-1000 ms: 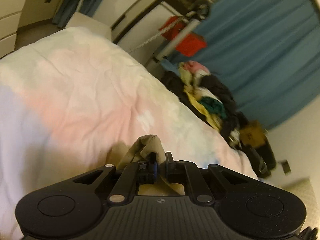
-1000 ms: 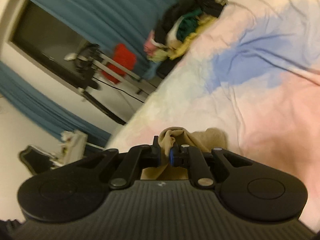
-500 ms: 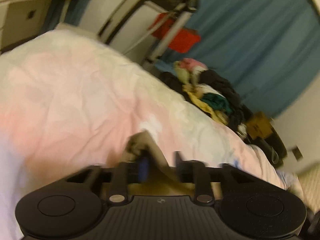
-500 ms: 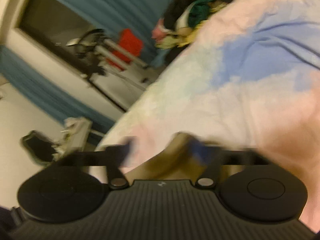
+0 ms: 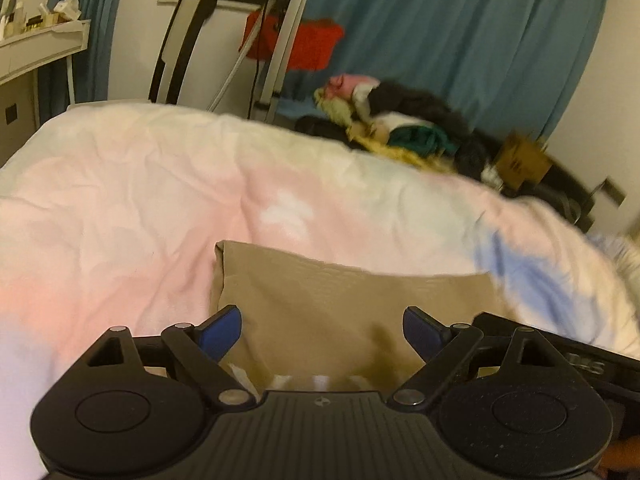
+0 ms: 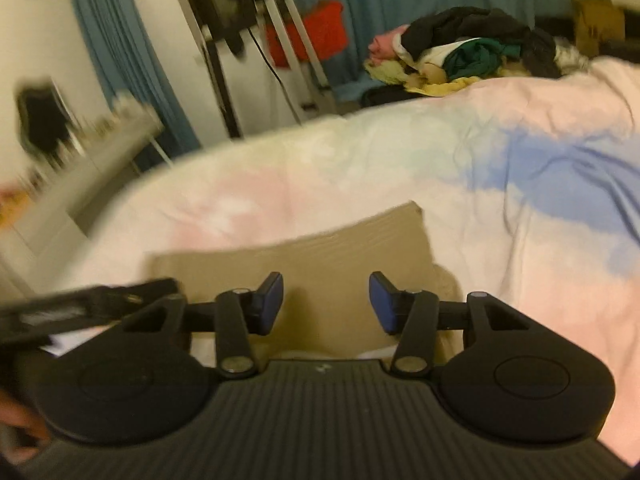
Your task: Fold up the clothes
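Note:
A tan garment (image 5: 340, 300) lies flat on the pastel bed cover (image 5: 140, 208), folded into a rectangle. My left gripper (image 5: 322, 330) is open and empty above the garment's near left part, its blue pads (image 5: 222, 330) wide apart. My right gripper (image 6: 326, 302) is open and empty above the near right part of the same garment (image 6: 320, 248). Each gripper's body shows at the edge of the other's view.
A heap of unfolded clothes (image 5: 404, 128) lies past the bed's far edge, also in the right wrist view (image 6: 472, 56). Blue curtains (image 5: 460, 32), a metal stand with a red item (image 5: 296, 44), a cardboard box (image 5: 520, 160) and a white shelf (image 5: 36, 52) stand beyond.
Both grippers were shut on bunched tan fabric a second ago. They have opened and let go, and the garment now lies flat as a rectangle. Both views have swung level.

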A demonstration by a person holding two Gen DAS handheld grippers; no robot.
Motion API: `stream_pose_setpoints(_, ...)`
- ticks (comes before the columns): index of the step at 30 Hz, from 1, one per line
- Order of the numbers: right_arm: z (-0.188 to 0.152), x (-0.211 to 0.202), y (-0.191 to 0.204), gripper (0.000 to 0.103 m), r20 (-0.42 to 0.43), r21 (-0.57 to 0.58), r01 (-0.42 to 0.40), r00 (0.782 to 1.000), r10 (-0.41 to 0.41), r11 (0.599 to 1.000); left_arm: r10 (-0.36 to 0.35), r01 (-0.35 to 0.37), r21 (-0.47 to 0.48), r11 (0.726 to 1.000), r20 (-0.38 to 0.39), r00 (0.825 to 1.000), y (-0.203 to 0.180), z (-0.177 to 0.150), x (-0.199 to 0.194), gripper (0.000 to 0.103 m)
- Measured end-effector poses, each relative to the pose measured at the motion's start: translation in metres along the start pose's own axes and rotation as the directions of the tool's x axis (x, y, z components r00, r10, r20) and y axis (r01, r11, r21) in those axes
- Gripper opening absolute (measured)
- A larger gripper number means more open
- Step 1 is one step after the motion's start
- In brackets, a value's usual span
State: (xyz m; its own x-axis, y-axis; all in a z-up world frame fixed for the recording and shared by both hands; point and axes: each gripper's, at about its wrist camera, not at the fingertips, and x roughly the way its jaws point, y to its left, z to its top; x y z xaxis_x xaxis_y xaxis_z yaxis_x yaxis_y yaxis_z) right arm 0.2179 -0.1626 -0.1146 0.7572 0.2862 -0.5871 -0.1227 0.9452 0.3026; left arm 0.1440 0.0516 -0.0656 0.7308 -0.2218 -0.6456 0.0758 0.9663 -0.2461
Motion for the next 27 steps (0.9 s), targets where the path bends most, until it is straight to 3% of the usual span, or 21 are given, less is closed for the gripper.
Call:
stream_pose_setpoints(4,-0.007,0.025,-0.001,0.05,-0.037,-0.037,0.026,0.999,-0.027,0.999,0.037,-0.037,0.04,0.999,-0.019,0.999,0.003,-0.004,0.018,0.089)
stream_pose_setpoints(12,-0.02,-0.046,0.018,0.051,0.007,-0.041,-0.011,1.0,0.011,0.999,-0.008,0.01,0.068,0.998,-0.028,1.0,-0.01,-0.019,-0.032,0.088)
stream_pose_setpoints(16,-0.038,-0.079,0.029,0.051,0.006,-0.072,0.011,1.0,-0.011,0.997,-0.025,0.029,0.091,0.995,-0.047,0.999,-0.016,-0.034,-0.056,0.088)
stream_pose_setpoints(19,-0.059,-0.075,0.028,0.05,-0.043,-0.055,0.049,0.998,-0.051,0.997,0.004,0.005,0.105,0.994,-0.081,0.997,-0.02,-0.05,-0.052,0.088)
stream_pose_setpoints(22,-0.059,-0.075,0.023,0.05,-0.048,-0.008,0.039,0.998,-0.04,0.999,0.02,-0.009,0.118,0.993,-0.093,0.995,-0.024,-0.055,-0.053,0.086)
stream_pose_setpoints(24,-0.059,-0.075,0.02,0.05,-0.05,0.023,0.033,0.998,-0.032,0.999,-0.009,0.016,0.084,0.996,-0.084,0.996,-0.022,-0.054,-0.066,0.086)
stream_pose_setpoints(27,-0.058,-0.075,0.015,0.05,-0.054,0.07,0.024,0.998,-0.02,0.997,-0.119,0.118,-0.016,0.993,-0.062,0.991,-0.009,-0.052,-0.096,0.086)
